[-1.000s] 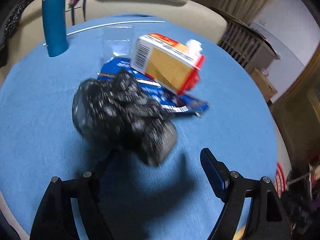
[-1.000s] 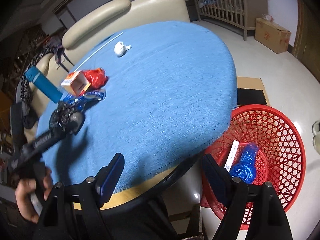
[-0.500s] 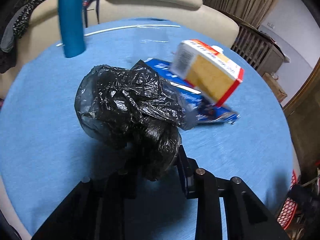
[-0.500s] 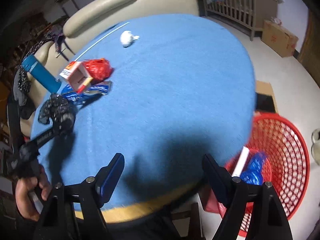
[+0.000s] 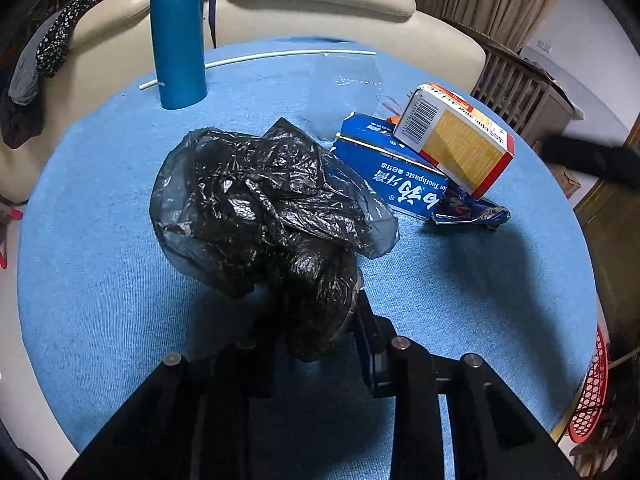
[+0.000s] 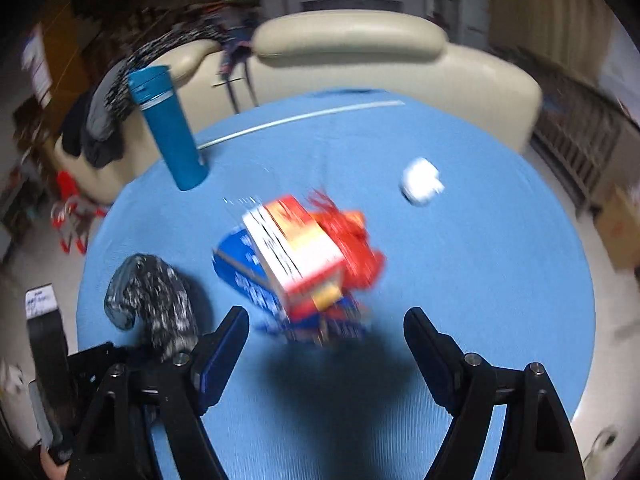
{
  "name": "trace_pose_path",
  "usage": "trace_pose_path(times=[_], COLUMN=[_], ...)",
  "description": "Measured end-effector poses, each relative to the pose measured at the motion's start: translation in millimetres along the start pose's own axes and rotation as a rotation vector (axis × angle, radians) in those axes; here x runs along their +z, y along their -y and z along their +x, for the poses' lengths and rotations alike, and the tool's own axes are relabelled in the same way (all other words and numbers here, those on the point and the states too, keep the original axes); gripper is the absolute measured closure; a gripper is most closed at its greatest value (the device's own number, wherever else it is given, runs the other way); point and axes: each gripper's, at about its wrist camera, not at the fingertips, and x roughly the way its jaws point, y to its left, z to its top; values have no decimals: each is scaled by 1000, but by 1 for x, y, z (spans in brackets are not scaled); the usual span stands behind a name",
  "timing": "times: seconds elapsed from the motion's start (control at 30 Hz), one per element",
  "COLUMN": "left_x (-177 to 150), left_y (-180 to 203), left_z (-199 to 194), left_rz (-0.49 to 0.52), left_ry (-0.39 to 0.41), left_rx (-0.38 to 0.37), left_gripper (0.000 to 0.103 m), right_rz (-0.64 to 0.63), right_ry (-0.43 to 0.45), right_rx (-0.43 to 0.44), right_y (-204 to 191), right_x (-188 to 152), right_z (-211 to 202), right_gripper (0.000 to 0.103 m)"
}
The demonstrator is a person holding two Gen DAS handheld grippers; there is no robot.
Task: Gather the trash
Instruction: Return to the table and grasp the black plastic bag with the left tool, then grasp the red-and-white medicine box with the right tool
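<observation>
While the left gripper (image 5: 316, 320) has its jaws closed on a crumpled black plastic bag (image 5: 264, 208), the bag bulges up and forward from the fingers, above the near left part of the round table (image 5: 100, 300), which is covered in blue cloth. Just right of the bag lies a flattened blue toothpaste box (image 5: 396, 176), and a red-edged white and yellow carton (image 5: 456, 140) leans tilted on top of it. A crumpled red wrapper (image 6: 356, 248) sits touching the carton's far side. A sheet of clear plastic (image 5: 348, 88) lies behind the boxes, and a thin white stick (image 5: 280, 56) runs along the table's far edge. A tall teal bottle (image 5: 178, 36) stands upright near the far left edge. A white paper wad (image 6: 420, 182) rests alone toward the far right. The right gripper (image 6: 326, 328) hovers over the near side with its jaws spread wide and nothing between them, just short of the boxes. A red mesh basket (image 5: 592, 396) shows below the table's right edge
</observation>
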Motion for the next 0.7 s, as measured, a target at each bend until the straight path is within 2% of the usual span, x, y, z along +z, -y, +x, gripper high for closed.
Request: trace_pose_path(times=[0.13, 0.27, 0.43, 0.5, 0.53, 0.57, 0.67, 0.7], left_x=[4, 4, 4, 3, 3, 3, 4, 5], left_y=[-5, -7, -9, -8, -8, -8, -7, -7], left_z=[3, 4, 5, 5, 4, 5, 5, 5], left_rz=[0, 9, 15, 17, 15, 13, 12, 10], left_ry=[-6, -5, -3, -3, -3, -4, -11, -14], left_rx=[-16, -23, -27, -27, -27, -27, -19, -17], left_gripper=[72, 72, 72, 72, 72, 72, 72, 72], right_rz=[-101, -133, -159, -113, -84, -56, -39, -35], right_ry=[-17, -68, -122, -139, -140, -141, -132, -129], right_rx=[-43, -25, 4, 8, 29, 58, 62, 67], right_y=[-12, -14, -19, -15, -12, -10, -10, -11], right_x=[27, 43, 41, 38, 37, 35, 29, 28], right_z=[24, 54, 78, 85, 86, 87, 83, 79], right_gripper=[21, 21, 21, 22, 38, 42, 51, 51])
